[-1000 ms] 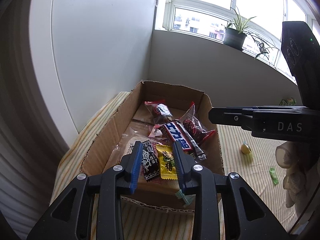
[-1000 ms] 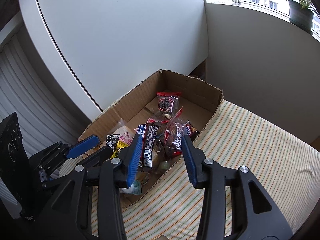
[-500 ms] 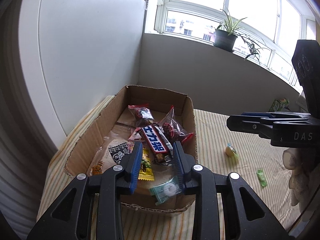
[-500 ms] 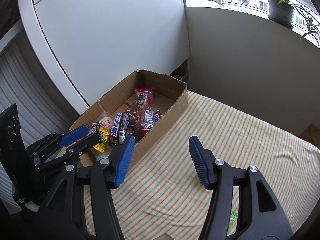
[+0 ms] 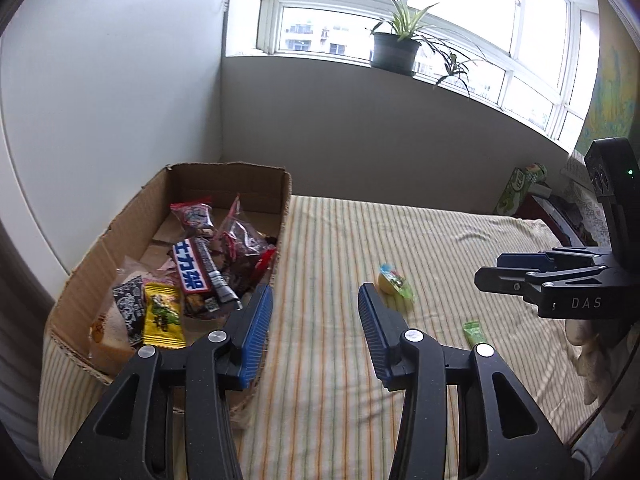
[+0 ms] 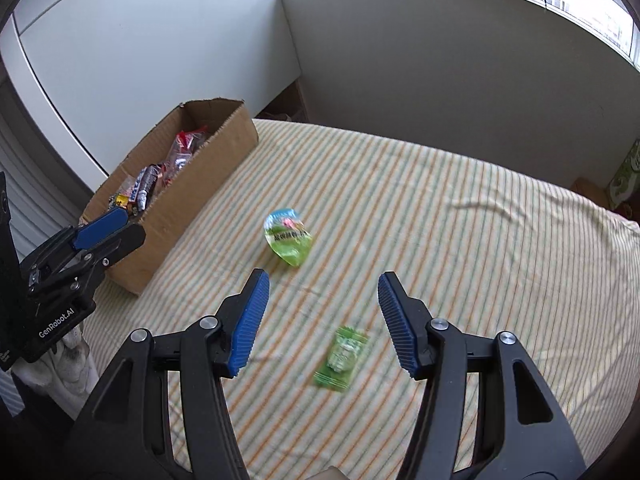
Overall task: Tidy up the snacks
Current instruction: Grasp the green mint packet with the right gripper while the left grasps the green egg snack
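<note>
A cardboard box (image 5: 280, 216) holding several snack packets (image 5: 192, 268) stands at the left of a striped cloth; it also shows in the right wrist view (image 6: 200, 196). My left gripper (image 5: 314, 310) is open and empty beside the box's near right corner. A green jelly cup (image 6: 288, 238) lies on the cloth ahead of my right gripper (image 6: 322, 294), which is open and empty. A small green candy packet (image 6: 340, 356) lies just below and between its fingers. Both items show in the left wrist view: the jelly cup (image 5: 394, 284) and the candy packet (image 5: 474, 332).
The striped cloth (image 6: 460, 220) covers the whole surface. A white cabinet (image 5: 100, 100) stands behind the box. A potted plant (image 5: 396, 46) sits on the windowsill. A green carton (image 5: 520, 190) stands at the far right edge.
Both grippers have swung right, away from the box and over the cloth. Both have opened wider. The teal packet seen earlier between the left fingers is gone from them.
</note>
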A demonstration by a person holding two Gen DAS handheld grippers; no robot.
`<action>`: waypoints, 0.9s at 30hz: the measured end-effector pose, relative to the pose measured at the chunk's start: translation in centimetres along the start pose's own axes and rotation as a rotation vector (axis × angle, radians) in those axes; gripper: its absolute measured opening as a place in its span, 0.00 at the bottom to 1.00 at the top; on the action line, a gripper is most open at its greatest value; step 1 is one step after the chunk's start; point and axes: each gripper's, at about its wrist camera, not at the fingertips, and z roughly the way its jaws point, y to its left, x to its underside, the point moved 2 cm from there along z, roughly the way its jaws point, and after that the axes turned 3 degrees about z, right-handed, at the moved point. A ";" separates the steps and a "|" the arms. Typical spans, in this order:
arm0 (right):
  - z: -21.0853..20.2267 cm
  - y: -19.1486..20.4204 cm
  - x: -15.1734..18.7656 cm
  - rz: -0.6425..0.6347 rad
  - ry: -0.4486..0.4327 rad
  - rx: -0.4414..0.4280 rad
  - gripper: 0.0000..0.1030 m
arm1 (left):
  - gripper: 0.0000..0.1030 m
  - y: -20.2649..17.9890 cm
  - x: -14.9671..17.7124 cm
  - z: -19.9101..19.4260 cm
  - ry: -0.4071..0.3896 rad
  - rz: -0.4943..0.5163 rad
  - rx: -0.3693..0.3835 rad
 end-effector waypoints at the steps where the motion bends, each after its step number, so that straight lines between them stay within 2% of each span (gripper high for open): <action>1: 0.2 -0.5 0.5 0.006 0.014 0.001 0.58 | 0.45 -0.5 0.1 0.4 0.013 0.007 0.008; 4: 0.5 -1.5 2.0 0.011 0.047 0.009 0.58 | 0.51 -2.2 0.3 1.7 0.059 0.030 0.041; 12: 1.6 -2.4 5.1 0.007 0.123 -0.021 0.58 | 0.51 -5.3 0.2 5.5 0.146 0.050 0.053; 22: 2.9 -2.3 5.2 -0.020 0.142 -0.037 0.58 | 0.51 -6.2 -0.6 8.8 0.191 0.035 0.033; 27: 3.3 -2.1 5.0 -0.049 0.141 -0.018 0.58 | 0.51 -6.1 -0.9 9.9 0.204 0.040 0.030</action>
